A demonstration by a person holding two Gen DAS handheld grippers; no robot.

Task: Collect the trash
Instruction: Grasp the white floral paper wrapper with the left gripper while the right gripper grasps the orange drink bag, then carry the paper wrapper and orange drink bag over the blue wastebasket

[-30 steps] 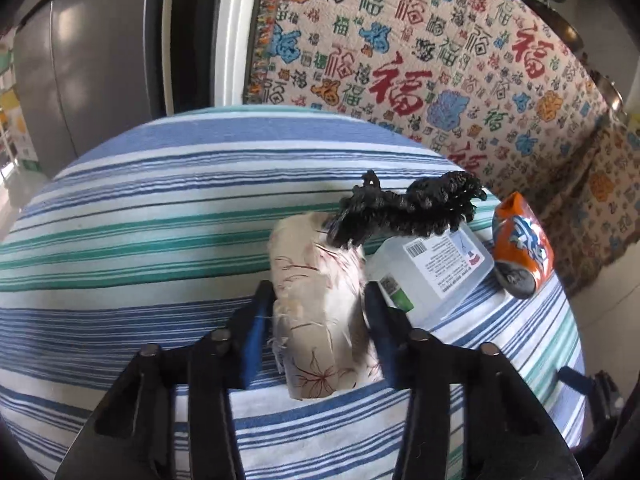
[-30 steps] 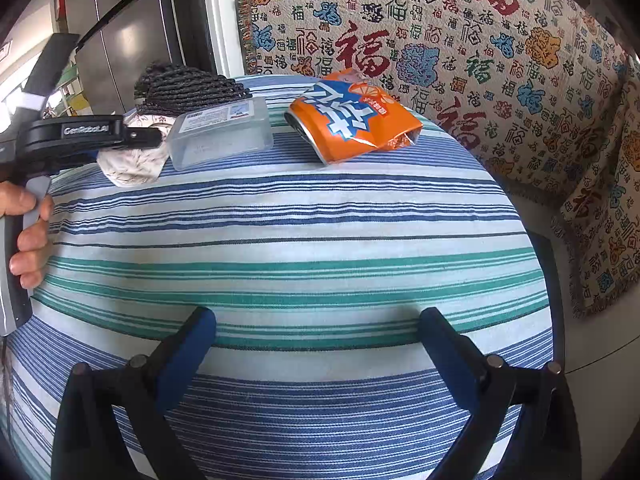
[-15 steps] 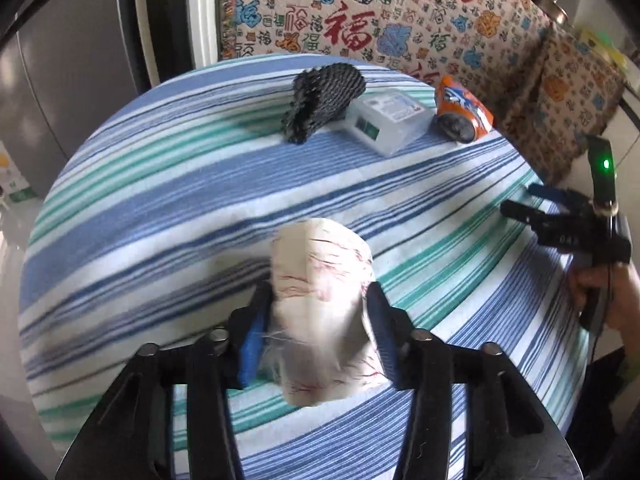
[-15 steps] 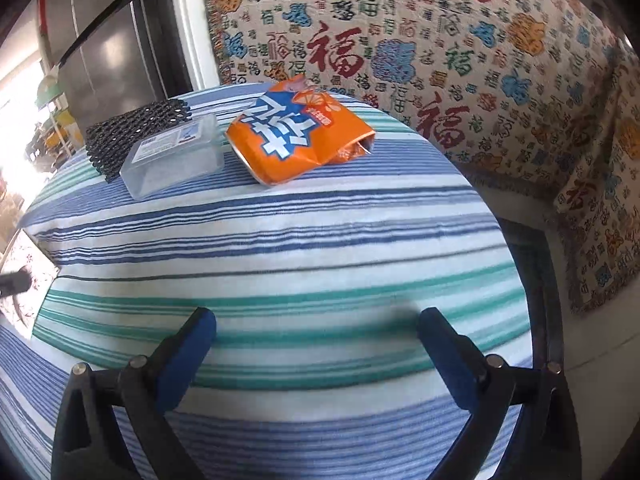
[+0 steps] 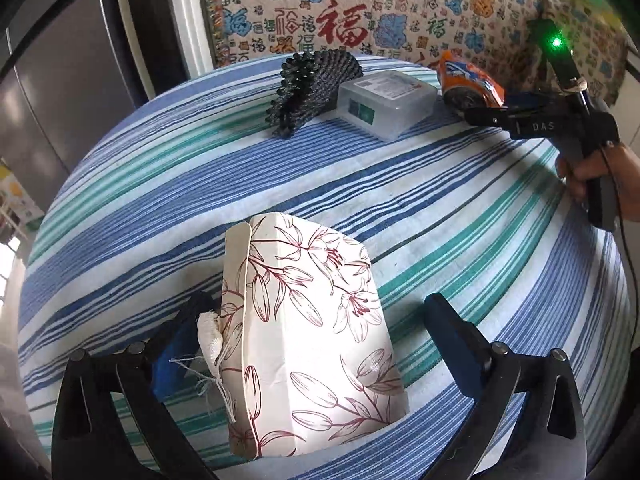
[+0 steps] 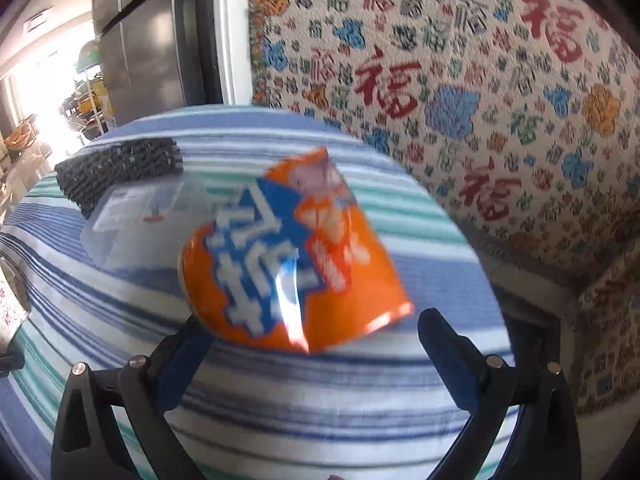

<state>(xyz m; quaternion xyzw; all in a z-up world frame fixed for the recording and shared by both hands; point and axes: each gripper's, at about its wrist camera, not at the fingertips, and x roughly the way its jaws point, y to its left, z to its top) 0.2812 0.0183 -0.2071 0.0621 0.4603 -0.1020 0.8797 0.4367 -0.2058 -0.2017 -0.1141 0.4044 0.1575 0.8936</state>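
Opening left hand-held gripper, floral bag released

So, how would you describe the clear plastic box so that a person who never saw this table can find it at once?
Look at the round table with the striped cloth, at its far edge near the patterned blanket. Three things lie there in a row; the clear plastic box is the middle one, between the black mesh and the orange snack bag. It alone is see-through and carries a white label.

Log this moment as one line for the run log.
left gripper: just opened, floral bag between jaws, released | right gripper: open, at orange snack bag
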